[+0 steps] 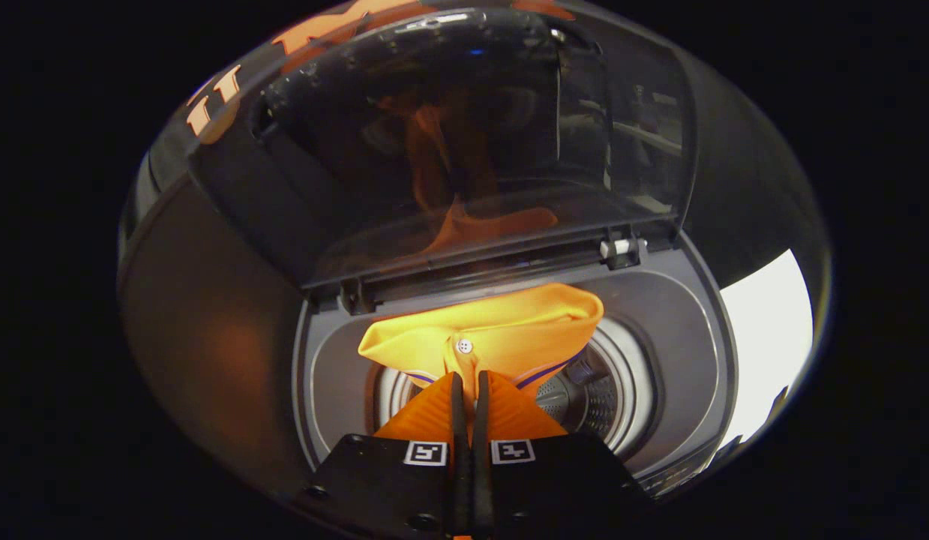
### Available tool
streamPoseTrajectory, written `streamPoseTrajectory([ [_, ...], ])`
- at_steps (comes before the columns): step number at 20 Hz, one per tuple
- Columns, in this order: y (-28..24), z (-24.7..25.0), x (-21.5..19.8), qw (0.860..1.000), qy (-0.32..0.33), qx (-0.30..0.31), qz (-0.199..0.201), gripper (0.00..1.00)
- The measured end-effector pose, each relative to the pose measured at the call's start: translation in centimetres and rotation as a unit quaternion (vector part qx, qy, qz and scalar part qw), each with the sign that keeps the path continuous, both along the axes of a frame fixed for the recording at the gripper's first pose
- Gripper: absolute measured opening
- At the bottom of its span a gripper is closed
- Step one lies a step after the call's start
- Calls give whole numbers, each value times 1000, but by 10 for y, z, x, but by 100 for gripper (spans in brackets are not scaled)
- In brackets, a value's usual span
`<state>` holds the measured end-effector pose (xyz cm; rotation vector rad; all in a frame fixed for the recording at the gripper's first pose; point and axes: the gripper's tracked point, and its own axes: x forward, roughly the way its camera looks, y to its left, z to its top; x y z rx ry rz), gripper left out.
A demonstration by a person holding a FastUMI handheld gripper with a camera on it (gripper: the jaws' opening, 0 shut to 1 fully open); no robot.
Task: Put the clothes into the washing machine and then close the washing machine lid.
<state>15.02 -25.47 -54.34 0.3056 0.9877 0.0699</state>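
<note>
Gripper [469, 382] is pinching the orange shirt [501, 330], both fingers [457, 420] nearly together w/ fabric squeezed between them. Shirt is hanging at 12 o'clock from the tips (white button just ahead), over the washer [681, 337] drum [591, 401] opening. Lid [464, 135] is standing open beyond, at 12, mirroring the orange cloth.

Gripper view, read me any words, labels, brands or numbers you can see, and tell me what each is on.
No readable text.
Square coded markers sit on the gripper, shut on the orange shirt: patterns, not words.
Small marks on the washing machine front edge: too small to read.
Raised lid: reflections alone.
</note>
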Motion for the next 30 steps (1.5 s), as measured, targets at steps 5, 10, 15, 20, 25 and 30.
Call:
streamPoseTrajectory([
  [5,-1,-31,3,1000,19,-11,-2,8],
  [10,-9,-45,6,999,20,-36,-3,8],
  [15,-6,-55,7,999,28,-31,-5,8],
  [20,-7,-61,2,999,30,-38,-2,8],
  [25,-11,-67,-4,998,42,-55,-12,21],
  [30,-12,-66,-9,997,43,-62,-8,92],
])
